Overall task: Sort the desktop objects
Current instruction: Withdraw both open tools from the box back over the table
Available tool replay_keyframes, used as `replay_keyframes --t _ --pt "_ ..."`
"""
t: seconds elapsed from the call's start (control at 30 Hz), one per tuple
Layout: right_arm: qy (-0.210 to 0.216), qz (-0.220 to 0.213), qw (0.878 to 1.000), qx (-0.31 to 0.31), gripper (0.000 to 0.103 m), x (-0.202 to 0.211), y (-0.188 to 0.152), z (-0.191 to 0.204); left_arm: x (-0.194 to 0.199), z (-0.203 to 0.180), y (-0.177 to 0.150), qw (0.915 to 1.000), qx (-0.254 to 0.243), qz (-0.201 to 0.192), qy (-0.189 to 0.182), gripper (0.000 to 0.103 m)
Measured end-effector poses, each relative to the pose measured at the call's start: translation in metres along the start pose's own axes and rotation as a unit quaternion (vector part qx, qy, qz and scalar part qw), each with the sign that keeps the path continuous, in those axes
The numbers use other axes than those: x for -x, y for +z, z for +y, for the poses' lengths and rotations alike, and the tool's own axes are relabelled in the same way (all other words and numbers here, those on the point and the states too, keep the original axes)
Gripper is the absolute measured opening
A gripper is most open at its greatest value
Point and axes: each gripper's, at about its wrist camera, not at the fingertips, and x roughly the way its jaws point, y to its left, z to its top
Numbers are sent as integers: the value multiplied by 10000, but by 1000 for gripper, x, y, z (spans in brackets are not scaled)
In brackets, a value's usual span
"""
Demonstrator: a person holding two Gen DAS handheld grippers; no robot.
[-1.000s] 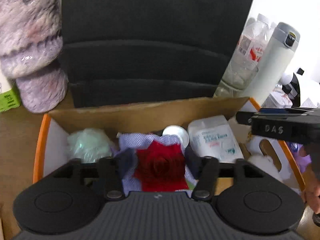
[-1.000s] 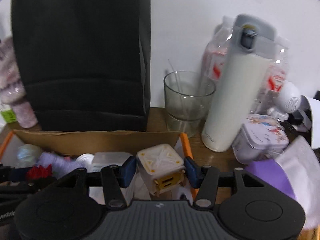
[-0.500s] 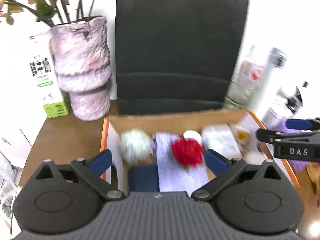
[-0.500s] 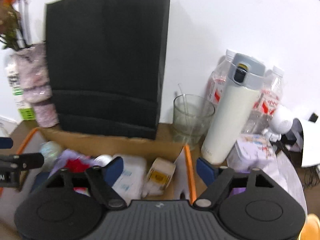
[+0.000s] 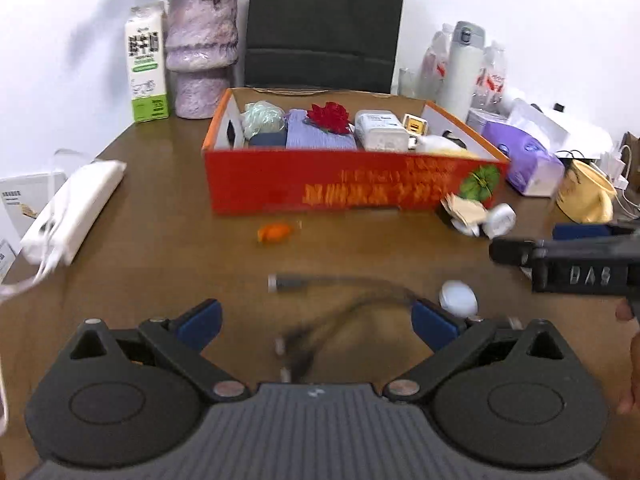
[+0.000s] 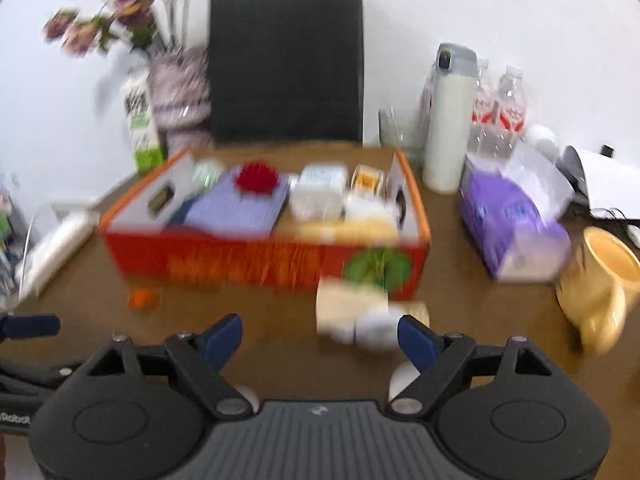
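Left gripper [image 5: 316, 322]: jaws spread wide, nothing between the pads — they opened within the past second.
Right gripper [image 6: 320, 338]: jaws wide too, just opened, empty.
Red cardboard box [image 5: 352, 188]: on the brown wooden table [image 5: 160, 240], holding a red fabric rose [image 5: 330, 117], a lilac cloth [image 5: 316, 136] and a white pack [image 5: 380, 130].
Loose items: grey cable [image 5: 340, 284], orange scrap [image 5: 274, 233], white round cap [image 5: 458, 298] — all in front of the box.

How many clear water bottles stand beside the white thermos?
2 clearly: bottle one directly right of the white thermos, bottle two beside it. Another may stand hidden behind the thermos.
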Motion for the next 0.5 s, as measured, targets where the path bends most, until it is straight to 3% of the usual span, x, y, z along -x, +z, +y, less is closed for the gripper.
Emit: replay_keyframes --t 0.1,0.23,0.5 --pt "21 37 10000 15 84 19 -37 11 22 -3 -30 9998 -80 -162 -86 103" --pt "398 164 9984 -379 85 36 -82 12 37 -2 -63 9989 -345 -314 -57 103" --pt "380 -161 9989 -211 87 60 -111 31 32 8 -77 9995 -135 -121 -246 103"
